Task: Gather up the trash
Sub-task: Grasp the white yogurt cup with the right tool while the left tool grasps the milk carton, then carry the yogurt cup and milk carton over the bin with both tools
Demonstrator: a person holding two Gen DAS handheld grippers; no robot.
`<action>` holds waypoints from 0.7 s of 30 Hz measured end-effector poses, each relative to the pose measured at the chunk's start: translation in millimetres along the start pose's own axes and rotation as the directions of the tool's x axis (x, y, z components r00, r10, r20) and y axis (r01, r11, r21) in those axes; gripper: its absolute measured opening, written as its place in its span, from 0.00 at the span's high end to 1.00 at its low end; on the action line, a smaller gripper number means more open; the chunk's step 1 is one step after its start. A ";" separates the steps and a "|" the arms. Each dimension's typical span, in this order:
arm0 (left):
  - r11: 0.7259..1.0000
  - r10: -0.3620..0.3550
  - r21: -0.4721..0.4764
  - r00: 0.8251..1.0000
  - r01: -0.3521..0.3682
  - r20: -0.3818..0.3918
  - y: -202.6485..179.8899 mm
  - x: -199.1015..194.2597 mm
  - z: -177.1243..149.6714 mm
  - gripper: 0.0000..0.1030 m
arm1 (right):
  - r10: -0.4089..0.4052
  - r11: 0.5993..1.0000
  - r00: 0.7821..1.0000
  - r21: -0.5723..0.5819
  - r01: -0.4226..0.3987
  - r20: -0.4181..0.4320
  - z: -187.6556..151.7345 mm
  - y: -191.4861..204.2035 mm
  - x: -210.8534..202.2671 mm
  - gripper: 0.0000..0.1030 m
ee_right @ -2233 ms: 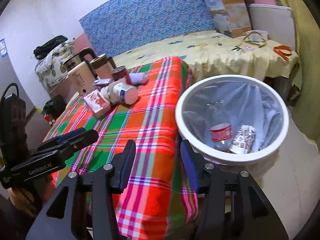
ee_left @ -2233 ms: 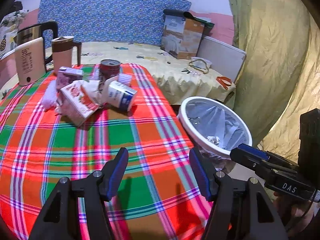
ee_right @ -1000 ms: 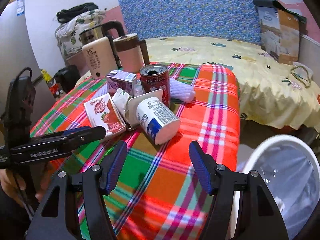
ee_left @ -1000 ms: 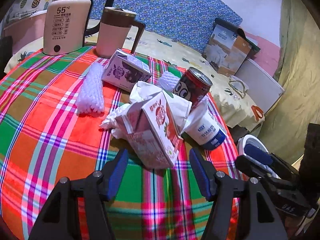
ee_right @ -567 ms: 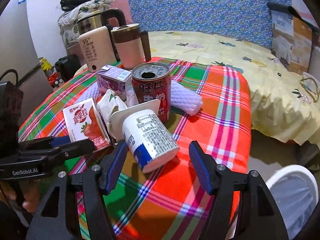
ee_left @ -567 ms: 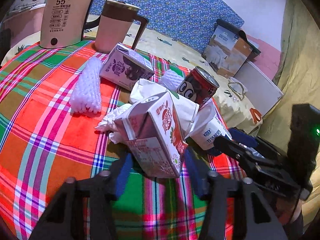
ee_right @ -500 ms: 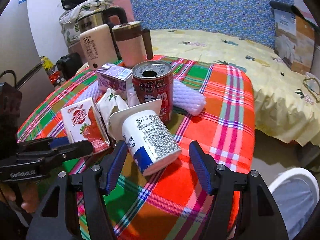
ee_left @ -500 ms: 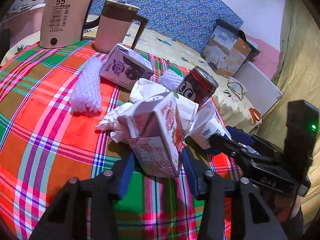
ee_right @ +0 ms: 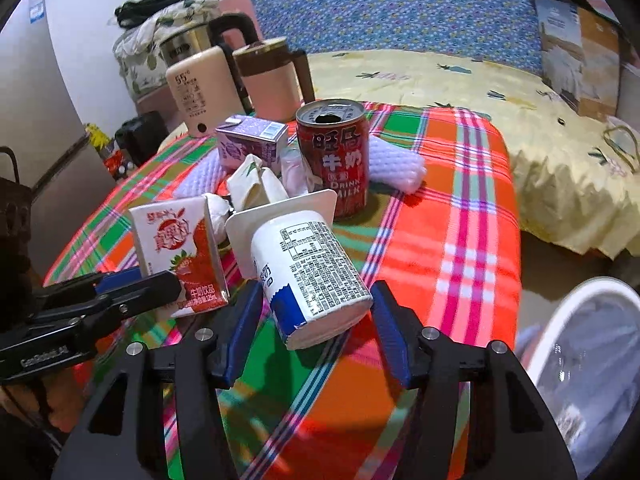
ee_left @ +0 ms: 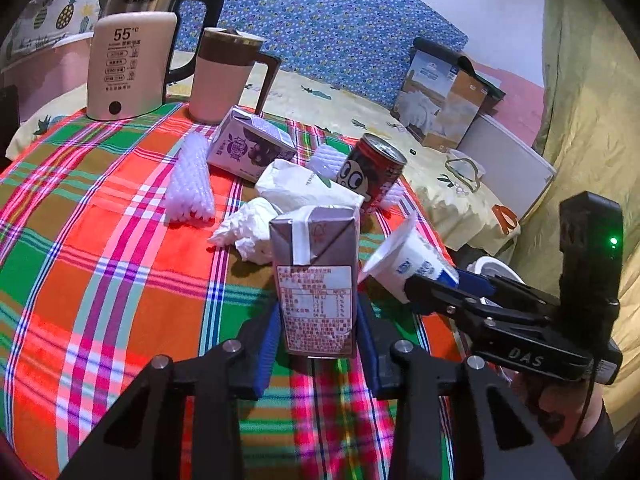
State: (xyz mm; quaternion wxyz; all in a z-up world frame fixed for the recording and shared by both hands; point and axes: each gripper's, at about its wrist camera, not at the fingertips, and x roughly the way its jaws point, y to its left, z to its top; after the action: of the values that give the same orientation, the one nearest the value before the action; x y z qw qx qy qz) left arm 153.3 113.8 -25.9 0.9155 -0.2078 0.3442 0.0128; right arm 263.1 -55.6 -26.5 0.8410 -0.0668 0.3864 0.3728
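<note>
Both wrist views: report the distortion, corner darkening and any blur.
Left wrist view: strong fisheye bowing of the plaid tablecloth, black vignette in the corners, and the strawberry milk carton between the fingers is sharp. Right wrist view: the same barrel curve and dark corners, the yogurt cup print is crisp, while the white bin at the edge smears softly.

We lose the trash bin at the right wrist view's lower right edge, its contents just a blur. In the left wrist view the bin peeks out behind the right gripper, and the strawberry milk carton hides part of the crumpled tissue.
</note>
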 end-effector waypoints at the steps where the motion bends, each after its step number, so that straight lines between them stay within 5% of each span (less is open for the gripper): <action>1: 1.000 0.001 0.006 1.000 -0.001 0.001 -1.6 -2.7 -1.7 0.64 | -0.001 1.000 1.000 0.017 0.001 0.008 -4.0 -0.9 -5.1 0.45; 21: 0.987 -0.011 0.158 1.000 0.013 -0.013 -57.6 -43.5 -44.3 0.65 | -0.061 0.984 0.994 0.173 0.044 0.090 -62.2 1.0 -69.7 0.45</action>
State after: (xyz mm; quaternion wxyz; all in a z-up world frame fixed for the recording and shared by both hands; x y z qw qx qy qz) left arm 102.1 49.2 -6.8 0.9271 -0.1366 0.3483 -0.0214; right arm 195.6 -120.0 -20.6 0.8706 0.0134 0.3747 0.3187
